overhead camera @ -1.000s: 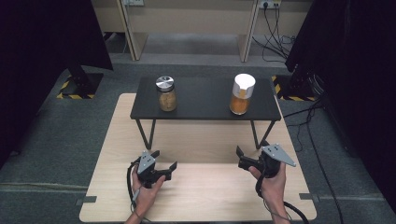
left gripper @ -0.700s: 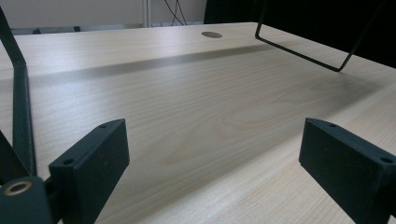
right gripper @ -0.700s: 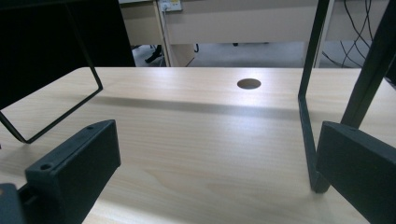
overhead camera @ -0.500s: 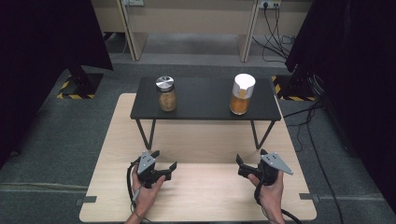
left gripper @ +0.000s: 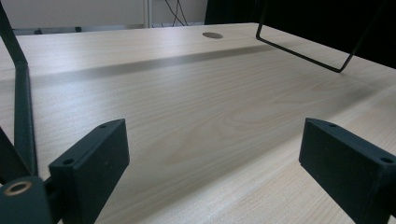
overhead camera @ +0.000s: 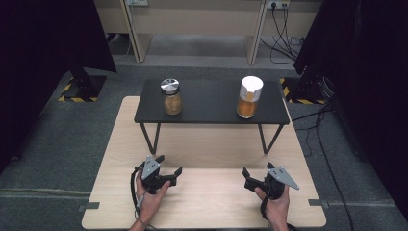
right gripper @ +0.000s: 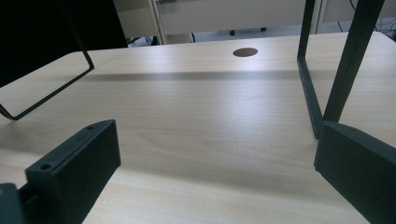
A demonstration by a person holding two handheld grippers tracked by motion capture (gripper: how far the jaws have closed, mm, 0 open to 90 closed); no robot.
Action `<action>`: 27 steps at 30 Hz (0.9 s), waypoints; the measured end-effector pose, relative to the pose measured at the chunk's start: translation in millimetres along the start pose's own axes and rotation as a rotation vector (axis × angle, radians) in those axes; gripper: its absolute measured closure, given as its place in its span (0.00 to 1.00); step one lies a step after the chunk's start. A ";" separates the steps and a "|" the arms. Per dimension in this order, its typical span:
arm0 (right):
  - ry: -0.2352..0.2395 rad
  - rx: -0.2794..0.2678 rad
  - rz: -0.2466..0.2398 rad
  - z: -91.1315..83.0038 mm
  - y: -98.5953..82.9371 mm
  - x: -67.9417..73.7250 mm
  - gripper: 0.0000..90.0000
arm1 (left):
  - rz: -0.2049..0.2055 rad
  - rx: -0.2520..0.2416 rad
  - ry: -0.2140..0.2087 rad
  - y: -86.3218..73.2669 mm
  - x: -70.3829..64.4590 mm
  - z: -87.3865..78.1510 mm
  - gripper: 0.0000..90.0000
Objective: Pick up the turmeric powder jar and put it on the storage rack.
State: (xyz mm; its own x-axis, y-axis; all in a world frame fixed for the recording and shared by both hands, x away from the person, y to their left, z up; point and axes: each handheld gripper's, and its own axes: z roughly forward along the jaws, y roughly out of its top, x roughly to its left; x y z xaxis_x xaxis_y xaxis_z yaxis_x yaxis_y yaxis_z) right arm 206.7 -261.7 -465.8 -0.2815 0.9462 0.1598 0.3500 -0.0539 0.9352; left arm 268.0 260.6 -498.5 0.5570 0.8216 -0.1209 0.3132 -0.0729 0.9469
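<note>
the two jars stand on a low black shelf (overhead camera: 211,103) with thin wire legs, set toward the far half of the pale wooden desk (overhead camera: 202,202). the left one, a glass jar with a silver lid (overhead camera: 172,96), holds something brownish and sits near the shelf's left end. the right one, a taller jar with a white lid (overhead camera: 250,96), holds an orange filling and sits near the right end. the two are well apart from each other.

both jars are well apart from the grippers, which sit at the near edge of the desk. the left gripper (overhead camera: 169,168) is held in a hand just above the wood, its fingers (left gripper: 91,161) spread wide with only bare desk between them. the right gripper (overhead camera: 257,177) is likewise held low, its fingers (right gripper: 77,165) apart and holding nothing; in its own view one shelf leg (right gripper: 327,79) rises close by on the right side.

beyond the desk lies grey carpet (overhead camera: 62,139), with dark curtains on both sides.
</note>
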 end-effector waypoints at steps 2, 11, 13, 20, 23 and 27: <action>0.001 0.000 -0.003 -0.2 -2.8 -0.3 0.00 | 0.000 -0.001 0.000 -0.2 -0.1 -0.1 0.08; -0.015 -0.008 -0.006 -1.1 -16.4 0.4 0.02 | -0.004 -0.002 0.001 -0.3 -0.1 -0.2 0.08; -0.015 -0.010 -0.008 -1.3 -19.6 -0.1 0.02 | -0.007 -0.003 0.001 -0.5 0.0 -0.2 0.08; -0.011 -0.013 -0.017 -2.7 -23.2 -1.8 0.02 | -0.007 -0.003 0.003 -0.6 -0.3 -0.3 0.08; -0.011 -0.011 -0.018 -3.1 -24.8 -2.0 0.02 | -0.008 -0.004 0.003 -0.7 -0.1 -0.3 0.08; -0.009 -0.005 -0.023 -2.6 -27.2 -2.2 0.02 | -0.008 -0.004 0.003 -0.7 0.0 -0.3 0.08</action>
State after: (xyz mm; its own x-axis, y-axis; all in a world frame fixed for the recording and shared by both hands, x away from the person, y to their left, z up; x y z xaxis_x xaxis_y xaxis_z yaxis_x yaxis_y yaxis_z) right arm 195.4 -263.1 -490.7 -0.2812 0.9500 0.1356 0.3387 -0.0339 0.9403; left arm 267.5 260.8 -499.2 0.5526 0.8236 -0.1276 0.3143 -0.0641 0.9472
